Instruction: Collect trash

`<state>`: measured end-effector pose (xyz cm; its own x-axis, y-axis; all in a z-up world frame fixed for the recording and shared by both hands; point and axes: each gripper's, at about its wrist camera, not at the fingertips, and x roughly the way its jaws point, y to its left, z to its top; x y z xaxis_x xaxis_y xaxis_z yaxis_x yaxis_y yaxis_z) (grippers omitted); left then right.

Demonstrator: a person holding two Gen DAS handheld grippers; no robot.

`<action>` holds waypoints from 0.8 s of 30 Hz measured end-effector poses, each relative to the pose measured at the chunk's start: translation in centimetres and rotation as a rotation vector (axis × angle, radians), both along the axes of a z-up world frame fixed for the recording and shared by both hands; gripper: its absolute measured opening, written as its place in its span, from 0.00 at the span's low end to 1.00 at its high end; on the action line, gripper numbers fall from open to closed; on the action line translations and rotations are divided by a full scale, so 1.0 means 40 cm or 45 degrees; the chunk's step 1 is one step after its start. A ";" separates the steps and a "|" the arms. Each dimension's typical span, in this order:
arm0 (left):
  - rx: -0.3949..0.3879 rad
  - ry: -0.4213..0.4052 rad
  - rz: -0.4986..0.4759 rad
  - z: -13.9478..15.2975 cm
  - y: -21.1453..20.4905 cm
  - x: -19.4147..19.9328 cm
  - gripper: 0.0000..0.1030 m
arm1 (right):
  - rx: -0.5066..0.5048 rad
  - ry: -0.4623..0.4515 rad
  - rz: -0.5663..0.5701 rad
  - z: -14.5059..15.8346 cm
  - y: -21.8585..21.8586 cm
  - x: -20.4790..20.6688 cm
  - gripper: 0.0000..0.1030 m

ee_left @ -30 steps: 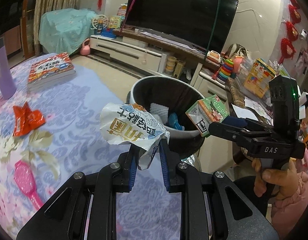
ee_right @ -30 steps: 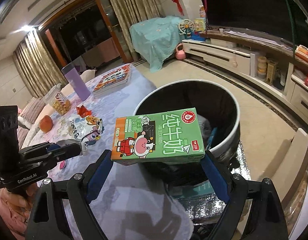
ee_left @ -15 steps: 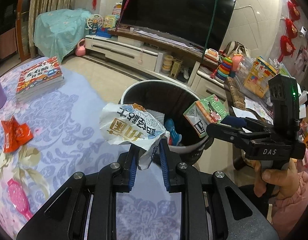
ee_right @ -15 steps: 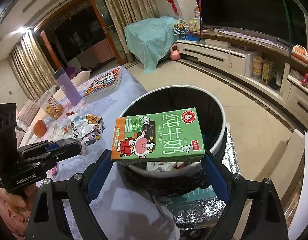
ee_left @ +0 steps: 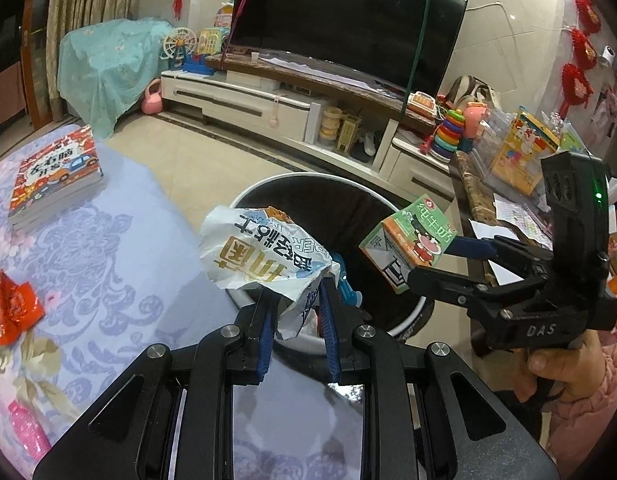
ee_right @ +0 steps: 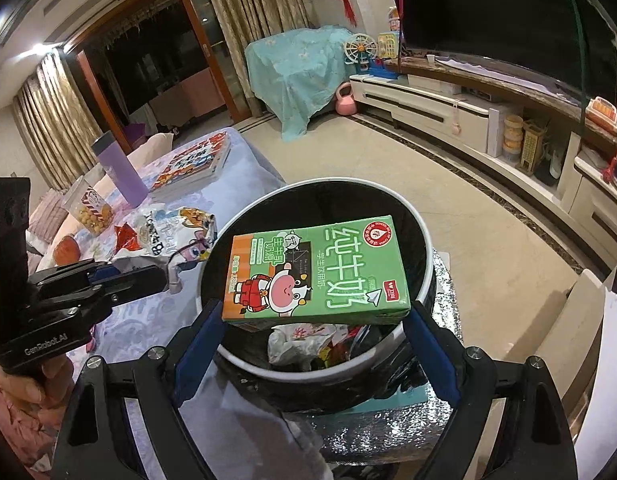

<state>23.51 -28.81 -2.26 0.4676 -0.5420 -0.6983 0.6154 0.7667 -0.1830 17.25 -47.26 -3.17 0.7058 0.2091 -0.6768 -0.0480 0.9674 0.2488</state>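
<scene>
Clamping one wrapper (ee_left: 264,258) (left tool (ee_left: 294,316)) and one carton (ee_right: 316,272) (right tool (ee_right: 314,330)) over one bin (ee_right: 422,240).

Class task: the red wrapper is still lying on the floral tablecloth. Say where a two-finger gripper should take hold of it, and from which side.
Grip the red wrapper at a raised crumpled fold, probably coming from above. It lies nearly flat on the tablecloth, so a sideways approach would likely slide under nothing. Both grippers are busy: the left gripper holds the white bag.
</scene>
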 end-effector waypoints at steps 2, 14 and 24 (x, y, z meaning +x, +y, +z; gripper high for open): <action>0.005 -0.002 -0.005 -0.002 -0.011 0.001 0.19 | -0.006 0.012 0.006 -0.003 -0.001 0.004 0.88; 0.030 0.016 -0.007 -0.017 -0.037 0.013 0.19 | -0.031 0.032 0.015 -0.007 -0.005 0.024 0.88; 0.039 0.010 -0.019 -0.011 -0.048 0.016 0.22 | -0.055 0.057 0.021 -0.013 -0.013 0.041 0.88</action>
<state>24.16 -30.74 -2.71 0.4541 -0.5271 -0.7183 0.6255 0.7627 -0.1643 18.89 -47.76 -3.70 0.6711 0.1902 -0.7165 -0.0534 0.9764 0.2092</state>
